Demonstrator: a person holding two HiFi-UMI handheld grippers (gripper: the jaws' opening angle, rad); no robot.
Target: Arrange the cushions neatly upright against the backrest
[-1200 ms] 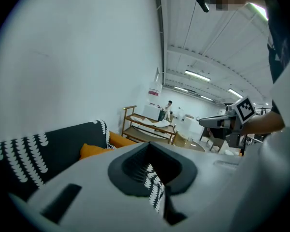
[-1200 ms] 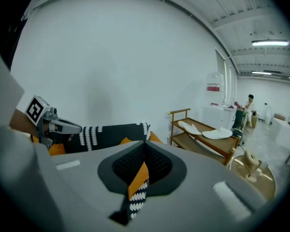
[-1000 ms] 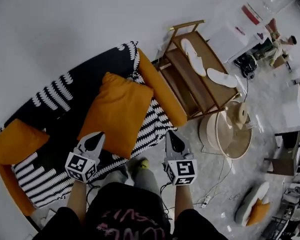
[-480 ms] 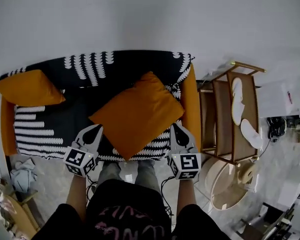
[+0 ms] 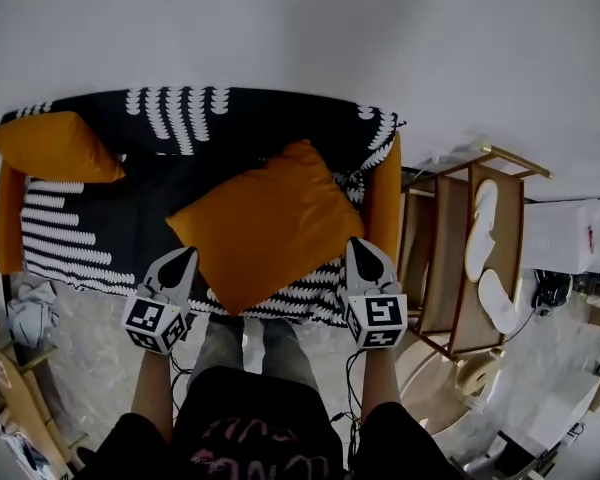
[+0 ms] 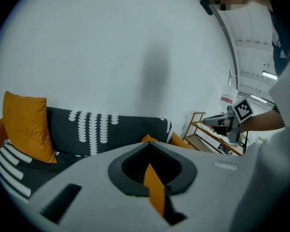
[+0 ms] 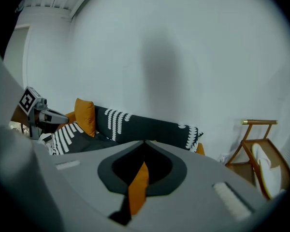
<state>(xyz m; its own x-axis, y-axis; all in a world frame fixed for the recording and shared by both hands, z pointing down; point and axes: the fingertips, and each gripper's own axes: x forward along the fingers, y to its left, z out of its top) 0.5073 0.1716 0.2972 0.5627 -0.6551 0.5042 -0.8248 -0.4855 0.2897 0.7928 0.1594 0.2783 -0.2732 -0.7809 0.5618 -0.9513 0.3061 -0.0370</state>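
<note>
The left gripper (image 5: 183, 258) & right gripper (image 5: 360, 245) are each pinching a side corner of the big cushion (image 5: 265, 223). Both sets of jaws are closed tight on it, w/ a strip of orange fabric showing btwn them in the left gripper view (image 6: 153, 187) and the right gripper view (image 7: 137, 187).

The big cushion is hanging corner-up like a diamond over the sofa (image 5: 130, 203), above its seat toward the right end, w/ the lower corner reaching past the sofa's front edge. Can't tell if it's touching the seat.

The small cushion (image 5: 55, 148) is leaning upright at the sofa's left end, against the backrest (image 5: 240, 118) and beside the orange left arm (image 5: 8, 228). It's well apart from the big cushion.

The sofa is wearing a black cover w/ white leaf-like stripes, and orange is showing at both arms. Its back is sitting against a plain white wall (image 5: 300, 28).

Right of the sofa, just beside its arm, a wooden rack (image 5: 445, 268) is standing w/ white slippers (image 5: 485, 230) lying on it. In front of the sofa's left end, a crumpled cloth (image 5: 28, 313) is lying on the pale speckled floor (image 5: 90, 358). The person's legs (image 5: 242, 348) are standing at the sofa's front edge, btwn the two grippers.
</note>
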